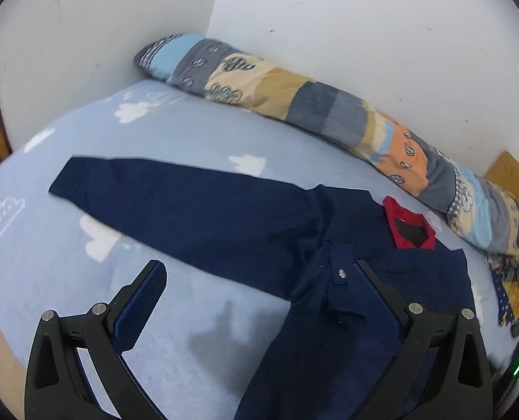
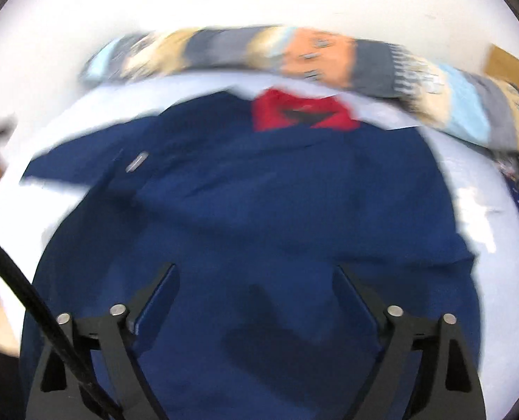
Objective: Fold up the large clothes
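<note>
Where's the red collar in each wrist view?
Left wrist: red collar sits right of centre, at the jacket's far end, just below the patchwork quilt.
Right wrist: red collar sits top centre, blurred, above the jacket body.
Shared landmark: the patchwork quilt along the wall, just beyond the collar in both.

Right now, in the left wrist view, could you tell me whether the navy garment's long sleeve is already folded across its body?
No, the sleeve of the navy garment lies stretched out flat across the bedsheet.
</note>
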The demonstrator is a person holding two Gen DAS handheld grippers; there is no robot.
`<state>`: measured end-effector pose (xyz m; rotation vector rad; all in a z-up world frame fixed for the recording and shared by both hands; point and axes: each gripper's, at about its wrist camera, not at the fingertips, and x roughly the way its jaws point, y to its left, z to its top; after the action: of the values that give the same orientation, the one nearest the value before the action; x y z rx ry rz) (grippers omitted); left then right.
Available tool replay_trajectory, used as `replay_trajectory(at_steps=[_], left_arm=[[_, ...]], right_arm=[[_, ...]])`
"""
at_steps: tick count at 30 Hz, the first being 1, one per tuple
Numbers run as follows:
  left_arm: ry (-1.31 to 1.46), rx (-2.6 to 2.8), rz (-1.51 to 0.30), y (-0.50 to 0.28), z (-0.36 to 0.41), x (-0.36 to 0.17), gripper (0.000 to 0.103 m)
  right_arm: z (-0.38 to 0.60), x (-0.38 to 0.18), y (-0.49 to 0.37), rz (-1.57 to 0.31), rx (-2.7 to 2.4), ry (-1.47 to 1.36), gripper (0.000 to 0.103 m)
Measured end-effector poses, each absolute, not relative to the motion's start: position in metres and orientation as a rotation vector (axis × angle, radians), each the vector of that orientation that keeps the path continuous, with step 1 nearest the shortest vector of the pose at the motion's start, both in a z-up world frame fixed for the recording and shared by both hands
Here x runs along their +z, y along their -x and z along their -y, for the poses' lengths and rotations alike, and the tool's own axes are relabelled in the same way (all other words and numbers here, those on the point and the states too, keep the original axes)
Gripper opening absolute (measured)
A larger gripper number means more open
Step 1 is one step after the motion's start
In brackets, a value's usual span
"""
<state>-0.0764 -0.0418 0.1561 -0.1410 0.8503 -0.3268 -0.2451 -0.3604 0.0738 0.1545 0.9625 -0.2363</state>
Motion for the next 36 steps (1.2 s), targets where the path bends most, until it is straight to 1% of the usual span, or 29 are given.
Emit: replay_trajectory(at_steps=[3,4,5,7,11,14,16,18,20,22,25,26,27,28,33,36], left_arm=[[0.154,-0.311,-0.874,0.073,0.033,0.150,0.103],[0.151,-0.302,-0.879,0.071,0.030,0.148,0.103],[0.150,-0.291,-0.882,0.069,0.027,0.147,0.103],[0.159,-0.265,-0.885,0.064,0.018,0.145,0.103],[0.212,-0.203,-0.898,0.050,-0.005,0.139,0.103],[0.248,-0.143,-0.873,0.046,-0.019,0.138,0.103],[0.240,-0.131,-0.865,0.045,-0.018,0.138,0.103],[0.220,-0.105,-0.842,0.043,-0.020,0.139,0.103],[0.215,-0.081,-0.842,0.034,-0.028,0.137,0.103],[0.265,-0.091,-0.877,0.020,-0.043,0.128,0.103],[0.439,-0.185,-0.985,-0.014,-0.077,0.103,0.102],[0.496,-0.217,-0.985,-0.022,-0.092,0.096,0.099],[0.528,-0.224,-0.979,-0.027,-0.104,0.092,0.085],[0.556,-0.226,-0.977,-0.033,-0.115,0.088,0.077],[0.819,-0.283,-0.943,-0.060,-0.186,0.050,0.076],[1.013,-0.270,-0.875,-0.066,-0.222,0.024,0.076]], right_arm=[[0.317,0.024,0.232,-1.113,-0.146,-0.059,0.091],[0.310,0.016,0.228,-1.141,-0.121,-0.033,0.087],[0.304,0.015,0.226,-1.141,-0.115,0.016,0.086],[0.304,0.035,0.228,-1.073,-0.095,0.049,0.086],[0.309,0.092,0.237,-0.852,-0.095,0.051,0.086],[0.304,0.121,0.240,-0.720,-0.081,0.069,0.086],[0.295,0.128,0.240,-0.681,-0.085,0.104,0.086],[0.264,0.132,0.240,-0.651,-0.080,0.121,0.086],[0.268,0.134,0.237,-0.649,-0.081,0.134,0.087],[0.269,0.132,0.236,-0.644,-0.090,0.141,0.087],[0.264,0.134,0.240,-0.645,-0.086,0.116,0.087],[0.258,0.132,0.245,-0.638,-0.096,0.107,0.087],[0.258,0.130,0.246,-0.639,-0.094,0.096,0.087],[0.259,0.131,0.247,-0.643,-0.088,0.084,0.087],[0.263,0.128,0.251,-0.656,-0.071,0.039,0.087],[0.267,0.122,0.246,-0.676,-0.062,0.007,0.087]])
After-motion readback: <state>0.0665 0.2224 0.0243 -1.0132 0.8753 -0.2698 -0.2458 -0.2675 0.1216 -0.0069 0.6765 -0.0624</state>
